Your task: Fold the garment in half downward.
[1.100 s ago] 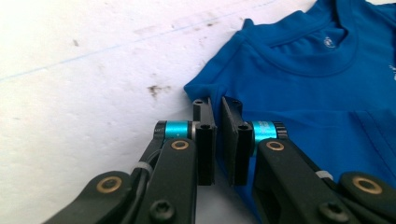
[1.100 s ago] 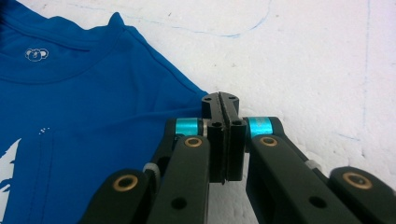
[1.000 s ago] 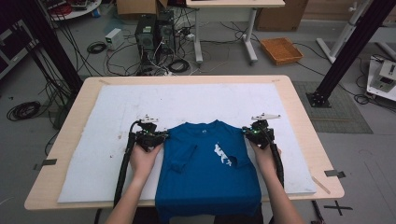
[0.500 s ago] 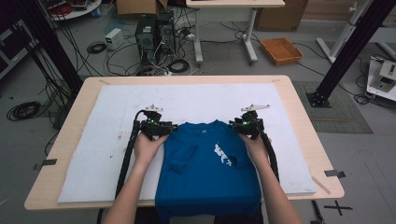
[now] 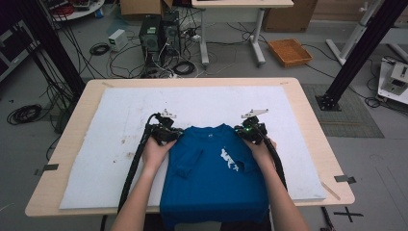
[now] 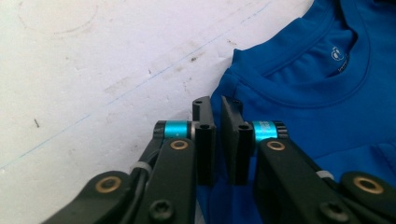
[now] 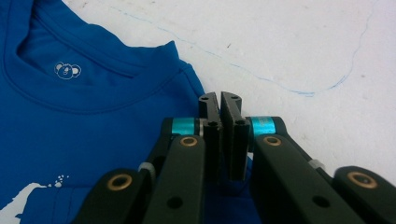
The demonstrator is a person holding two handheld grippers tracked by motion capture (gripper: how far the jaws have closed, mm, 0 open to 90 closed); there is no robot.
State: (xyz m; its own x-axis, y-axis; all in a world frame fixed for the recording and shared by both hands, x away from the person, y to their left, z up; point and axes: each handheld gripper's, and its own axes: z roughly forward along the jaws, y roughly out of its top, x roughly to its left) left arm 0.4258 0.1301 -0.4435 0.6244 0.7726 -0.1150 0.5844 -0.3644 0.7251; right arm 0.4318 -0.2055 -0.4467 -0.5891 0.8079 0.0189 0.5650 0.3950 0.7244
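A blue T-shirt with a white print lies on the white mat, sides folded in, collar away from the person and hem over the near edge. My left gripper is at the shirt's left shoulder corner. Its jaws have just closed and pinch the blue fabric at that edge. My right gripper is at the right shoulder. Its jaws have also just closed, with the edge of the shirt between them. A koala label shows inside the collar.
The white mat covers most of the wooden table, with bare mat on both sides of the shirt and beyond it. On the floor behind stand computer towers, cables, an orange tray and black frame posts.
Both hands have moved inward and away from the person, from beside the sleeves to the shirt's shoulder corners. The shirt lies as before.
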